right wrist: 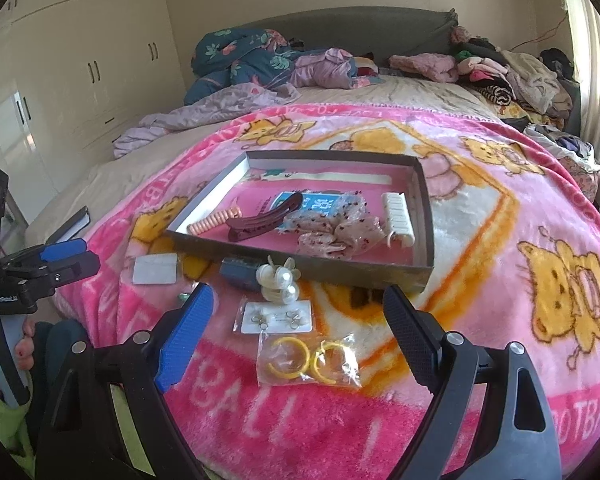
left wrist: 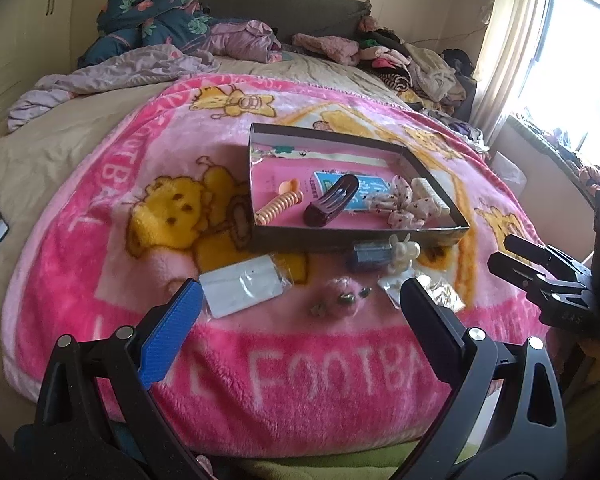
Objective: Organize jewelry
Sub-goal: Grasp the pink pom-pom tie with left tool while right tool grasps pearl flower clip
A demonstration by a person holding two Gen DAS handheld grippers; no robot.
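A shallow dark box (left wrist: 436,178) (right wrist: 424,216) lies on the pink blanket and holds an orange coil tie (left wrist: 278,206), a maroon hair clip (left wrist: 332,200), a spotted bow (right wrist: 332,228) and a white comb clip (right wrist: 398,218). In front of it lie a blue-grey case (right wrist: 240,270), a pearl clip (right wrist: 278,280), an earring card (right wrist: 278,316) and a bag of yellow hoops (right wrist: 308,360). My right gripper (right wrist: 298,290) is open over the card and hoops. My left gripper (left wrist: 300,282) is open above small studs (left wrist: 340,302), beside a bagged white card (left wrist: 242,286).
The pink cartoon blanket (left wrist: 320,376) covers the near half of a bed. Piled clothes (left wrist: 400,60) and a rumpled quilt (left wrist: 156,16) lie at the far end. Wardrobes (right wrist: 80,60) stand on the left, a curtained window (left wrist: 572,60) on the right. A hand (right wrist: 4,360) holds the left gripper's handle.
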